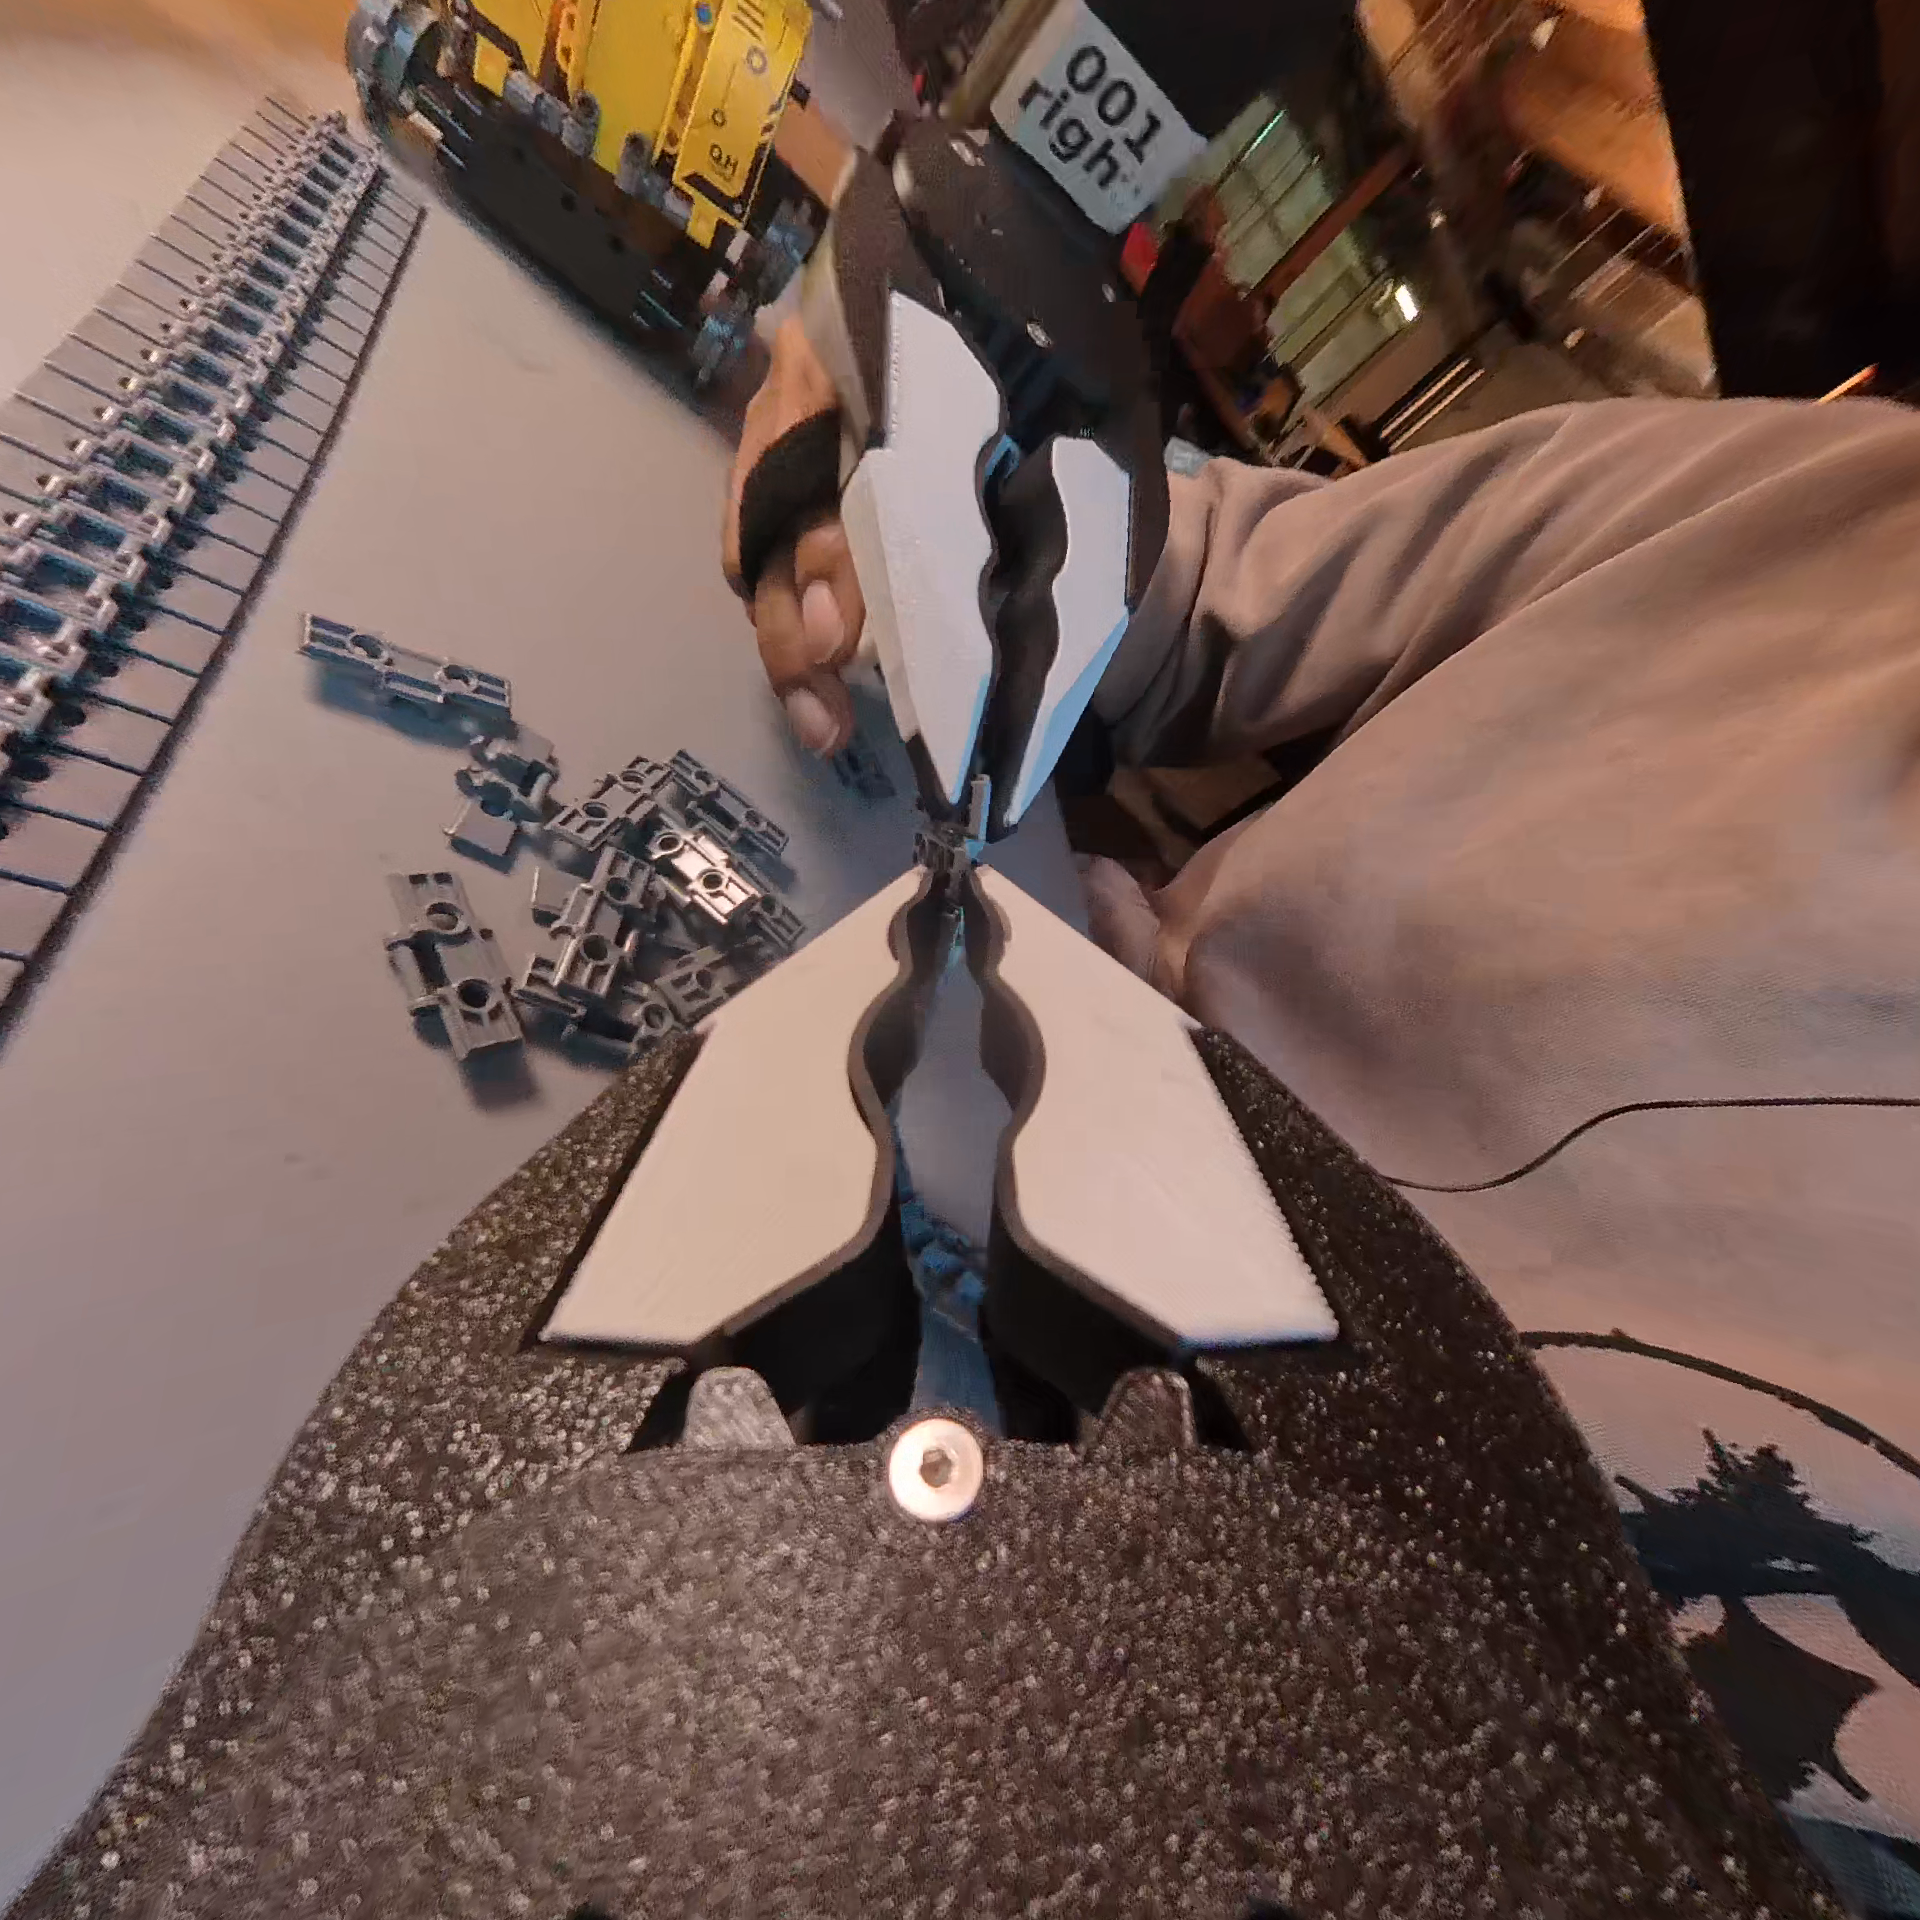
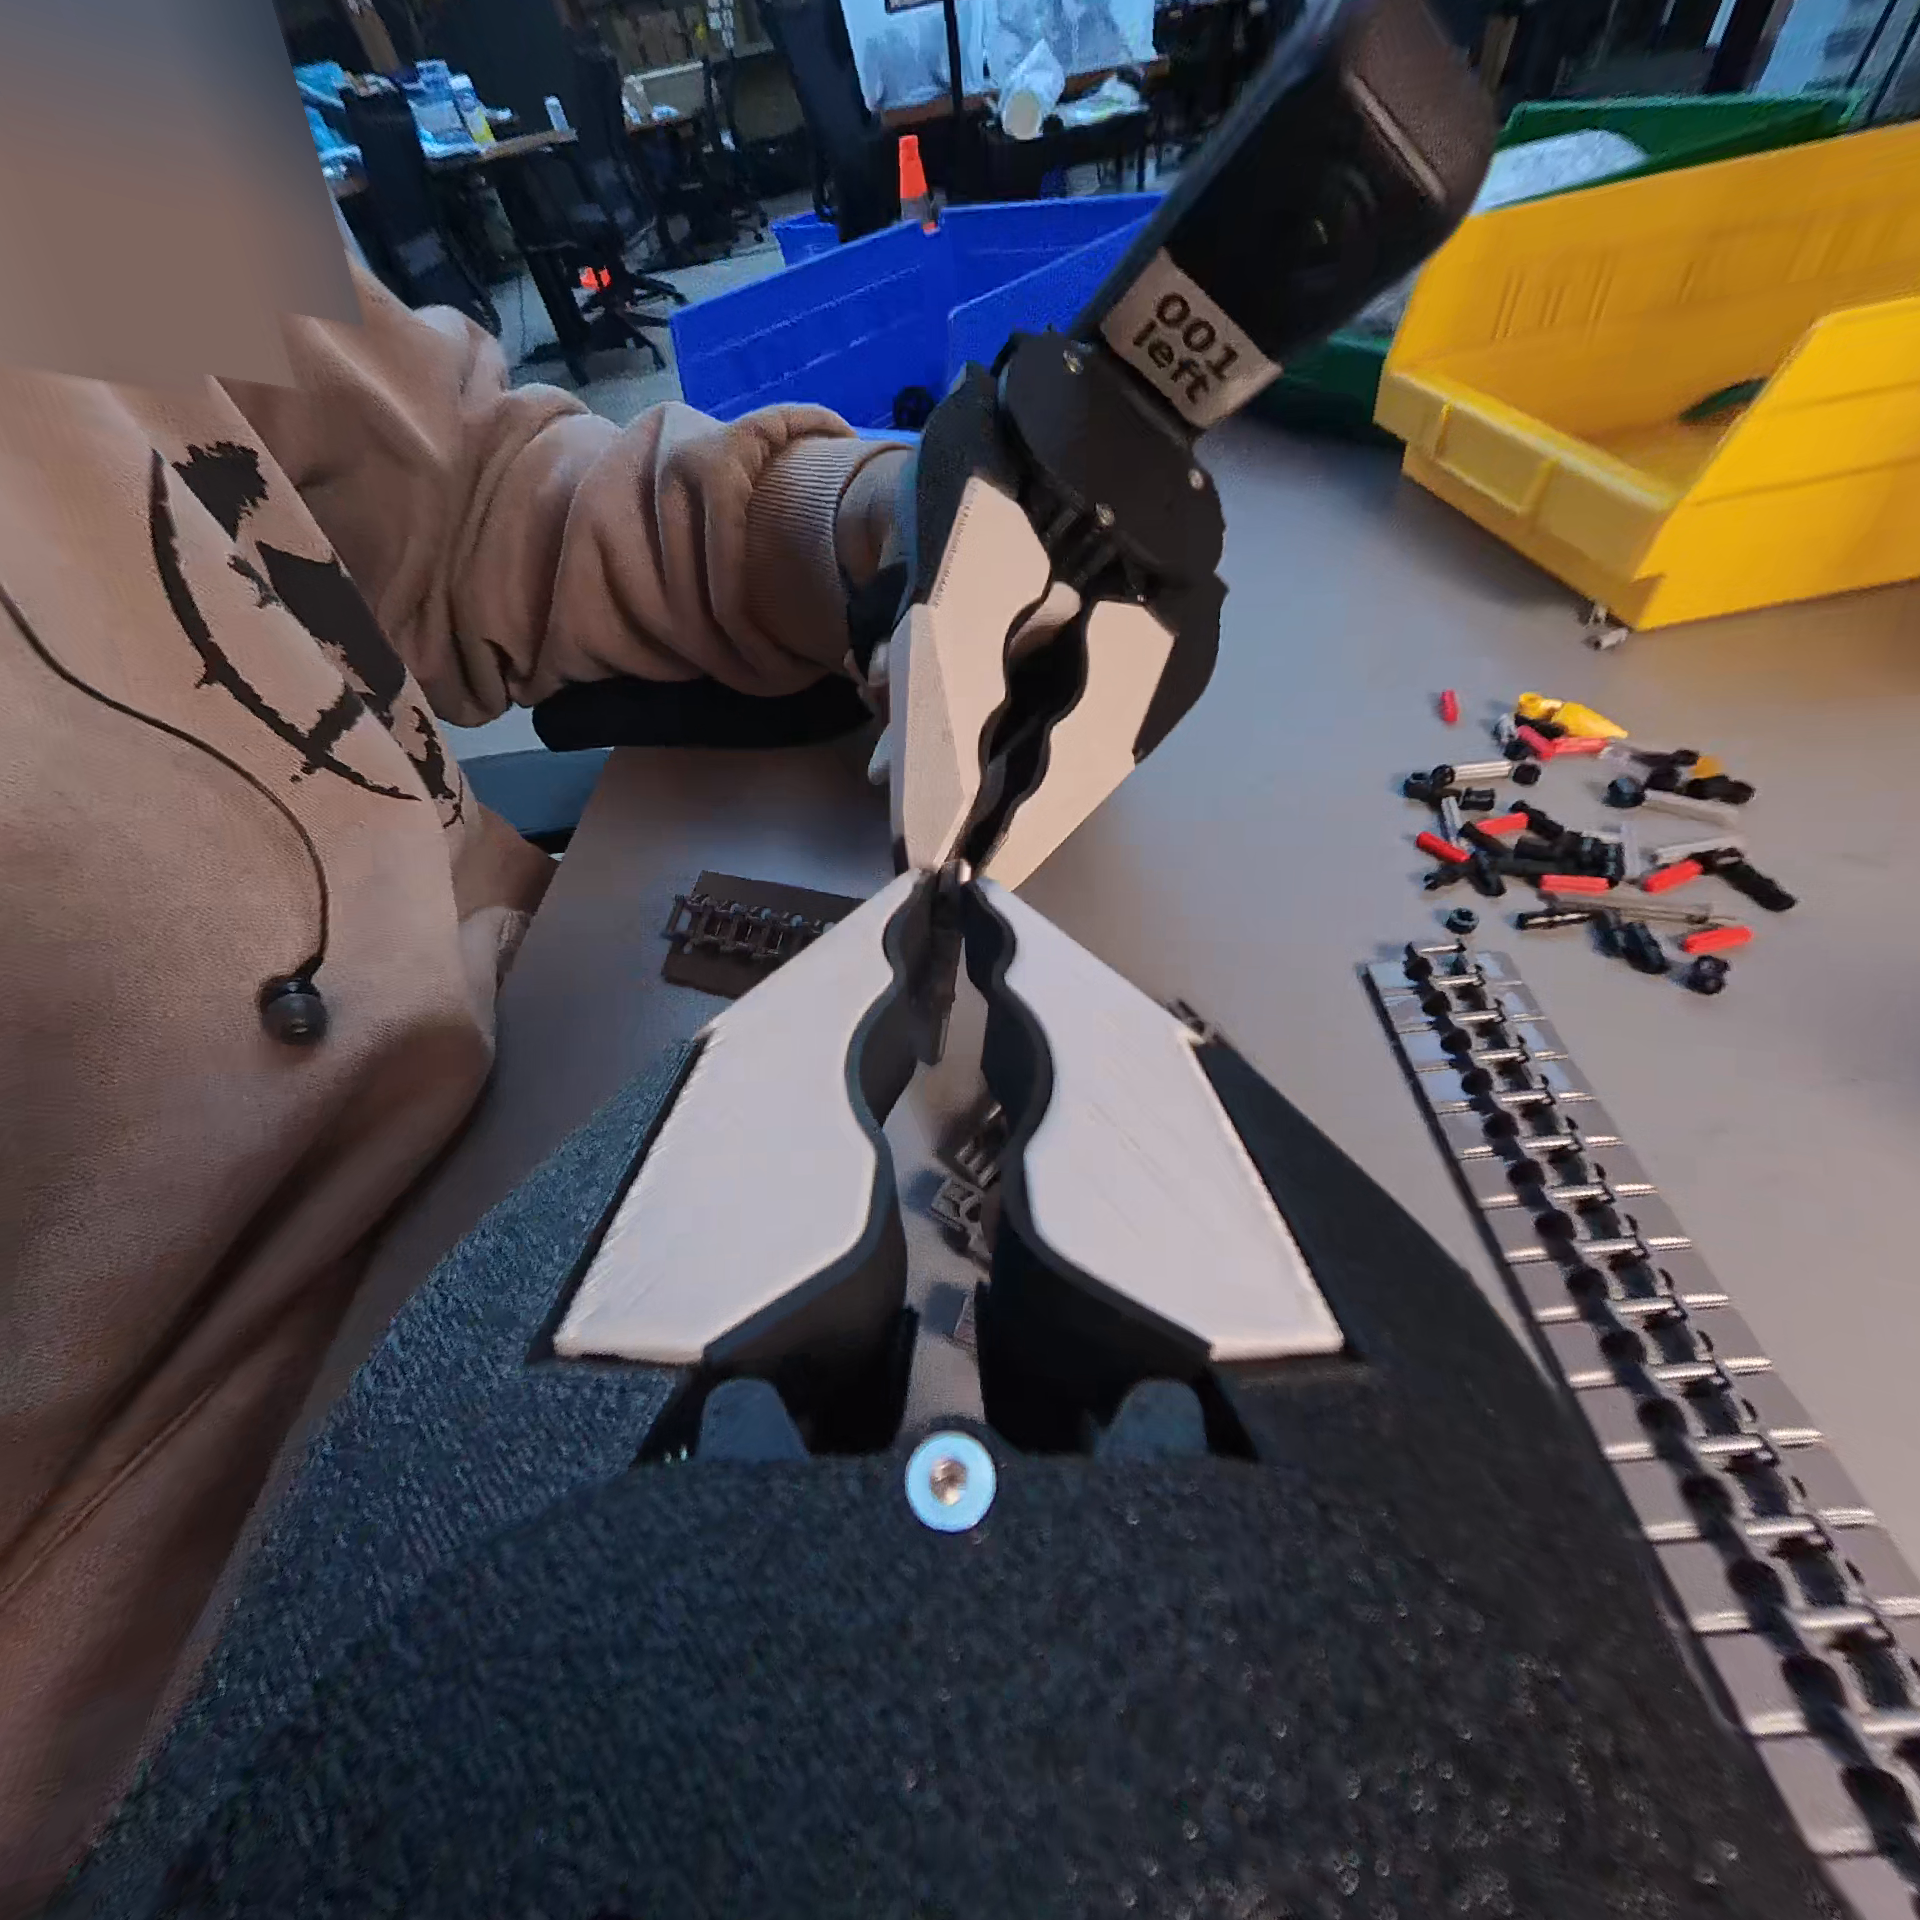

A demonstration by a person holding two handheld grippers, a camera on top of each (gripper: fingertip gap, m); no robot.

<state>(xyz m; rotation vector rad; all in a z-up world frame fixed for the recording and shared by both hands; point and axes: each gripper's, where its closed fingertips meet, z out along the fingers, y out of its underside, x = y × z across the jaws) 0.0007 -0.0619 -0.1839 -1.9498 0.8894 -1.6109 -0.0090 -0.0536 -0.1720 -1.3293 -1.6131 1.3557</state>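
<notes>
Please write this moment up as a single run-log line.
left tongs: shut on small dark link piece | right tongs: shut on same piece, tip to tip above table | loose link pile: beside

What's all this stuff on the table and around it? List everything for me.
small dark piece: one, dark grey, pinched between both tool tips, above the table
loose track links: a pile, grey, on the table left of the tips in the left wrist view
long track strip: one, grey plates with dark links, laid flat along the table
short track section: one, dark, near the table edge
small pins and connectors: a scatter, red, black, grey, some yellow
yellow bin: one, far right
blue bin: one, behind
yellow and black model: one, far end
table: one, grey
sleeve: beige
left tool: shut on the piece
right tool: shut on the piece
</notes>
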